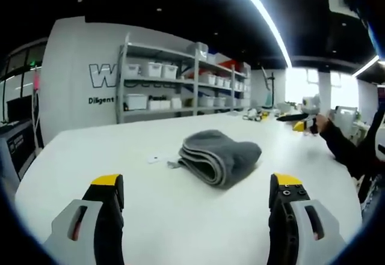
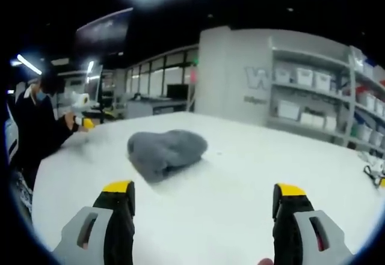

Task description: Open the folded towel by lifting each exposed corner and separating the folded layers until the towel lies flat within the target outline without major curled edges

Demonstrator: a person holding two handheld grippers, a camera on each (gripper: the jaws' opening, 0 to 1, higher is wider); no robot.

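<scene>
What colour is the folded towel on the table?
Dark grey towel, clearest in the left gripper view.

Folded grey towel (image 1: 219,155) on white tabletop (image 1: 120,157), stacked layers showing; left hand-held gripper (image 1: 197,196) held wide apart before it, clear of the cloth; shelves (image 1: 180,82) with bins behind.

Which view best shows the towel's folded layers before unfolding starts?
The left gripper view: the grey towel faces it with its stacked fold edges visible as curved layers. In the right gripper view the towel appears as a rounded, blurrier lump with no layers distinguishable. Both grippers are open, short of it.
</scene>
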